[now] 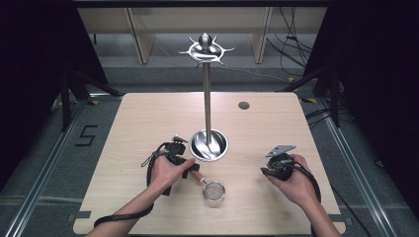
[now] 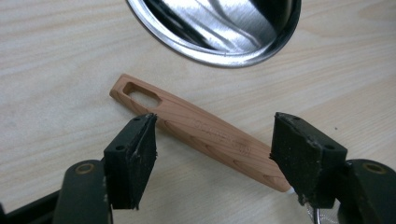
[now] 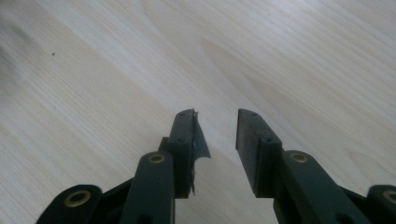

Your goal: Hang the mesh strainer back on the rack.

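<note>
Left gripper [image 2: 212, 149]: jaws apart astride strainer's wooden handle [image 2: 201, 130] | strainer [image 1: 211, 189]: on table [image 1: 148, 123] beside stand base [image 1: 209, 145] | right gripper [image 3: 215, 135]: apart, empty | handling: likely light, rigid; grip handle mid-length

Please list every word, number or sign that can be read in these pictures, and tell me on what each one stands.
"5": dark mark on the grey floor left of the table, high view.
Engraved mark on the wooden handle between the open jaws of the left hand-held gripper: too faint and blurred to read.
No other text can be read.
</note>
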Demonstrator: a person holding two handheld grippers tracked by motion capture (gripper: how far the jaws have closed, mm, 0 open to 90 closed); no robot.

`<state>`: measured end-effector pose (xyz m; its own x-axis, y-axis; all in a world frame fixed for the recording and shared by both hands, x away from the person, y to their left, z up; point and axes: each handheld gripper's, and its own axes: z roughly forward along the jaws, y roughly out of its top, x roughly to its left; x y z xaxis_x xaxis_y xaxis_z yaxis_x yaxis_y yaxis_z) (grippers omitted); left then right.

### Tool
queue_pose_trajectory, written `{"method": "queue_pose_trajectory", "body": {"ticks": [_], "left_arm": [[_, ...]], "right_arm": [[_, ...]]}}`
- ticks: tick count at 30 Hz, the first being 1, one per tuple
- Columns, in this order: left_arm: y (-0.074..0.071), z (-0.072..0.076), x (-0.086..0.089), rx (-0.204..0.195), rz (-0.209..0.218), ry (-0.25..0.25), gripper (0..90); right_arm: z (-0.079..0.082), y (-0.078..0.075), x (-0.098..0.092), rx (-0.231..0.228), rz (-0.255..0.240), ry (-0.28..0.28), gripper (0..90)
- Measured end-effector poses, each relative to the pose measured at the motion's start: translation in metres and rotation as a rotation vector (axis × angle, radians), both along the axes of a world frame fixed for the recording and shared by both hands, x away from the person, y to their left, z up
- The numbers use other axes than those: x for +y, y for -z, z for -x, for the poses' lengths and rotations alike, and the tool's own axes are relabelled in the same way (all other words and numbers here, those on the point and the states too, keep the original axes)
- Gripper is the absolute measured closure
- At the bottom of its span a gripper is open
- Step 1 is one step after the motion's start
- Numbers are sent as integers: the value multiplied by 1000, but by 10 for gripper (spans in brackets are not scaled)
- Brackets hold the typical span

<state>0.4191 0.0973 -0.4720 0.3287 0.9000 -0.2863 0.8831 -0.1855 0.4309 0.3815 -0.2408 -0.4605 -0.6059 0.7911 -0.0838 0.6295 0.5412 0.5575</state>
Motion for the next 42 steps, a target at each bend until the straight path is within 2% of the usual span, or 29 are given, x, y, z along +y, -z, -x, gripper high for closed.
{"method": "queue_pose_trajectory", "body": {"ticks": [1, 5, 6, 7, 9, 11, 15, 19, 21, 26, 27, 28, 32, 34, 36, 42], "left_arm": [[1, 0, 0, 2, -11, 9, 300], [4, 0, -3, 11, -28, 6, 291], [5, -1, -4, 9, -42, 20, 287], [7, -2, -6, 5, -35, 9, 284], [8, -3, -7, 11, -40, 21, 279], [8, -4, -11, 9, -48, 0, 279], [8, -7, -12, 15, -65, -4, 274], [9, -8, -13, 20, -83, 2, 257], [9, -9, -12, 26, -97, 8, 264], [6, -13, -6, 39, -121, 54, 345], [7, -13, -6, 28, -125, 44, 361], [6, -14, -5, 31, -129, 52, 379], [5, -15, -3, 31, -194, 89, 459], [7, -15, -2, 13, -208, 85, 495], [7, -16, -1, 19, -223, 85, 519], [7, -18, 3, 20, -260, 103, 590]], "right_arm": [[1, 0, 1, 13, -6, 9, 680], [0, 2, 1, 12, 0, -1, 671], [0, 3, 1, 17, 0, 0, 669], [0, 2, 1, 22, -1, 4, 668], [0, 3, 0, 22, -3, 4, 663], [0, 3, 0, 25, -6, 4, 663], [1, 4, 2, 38, -12, 0, 659], [1, 4, 2, 14, -20, -3, 661], [1, 3, 2, 22, -30, 11, 660], [1, 3, 1, 34, -29, 9, 661], [1, 4, 1, 21, -27, 3, 661], [1, 3, 2, 32, -41, 17, 661], [1, 4, 1, 21, -28, 3, 661], [1, 3, 1, 34, -33, 8, 661], [1, 5, 1, 15, -31, 2, 661], [1, 4, 1, 22, -36, 5, 660]]}}
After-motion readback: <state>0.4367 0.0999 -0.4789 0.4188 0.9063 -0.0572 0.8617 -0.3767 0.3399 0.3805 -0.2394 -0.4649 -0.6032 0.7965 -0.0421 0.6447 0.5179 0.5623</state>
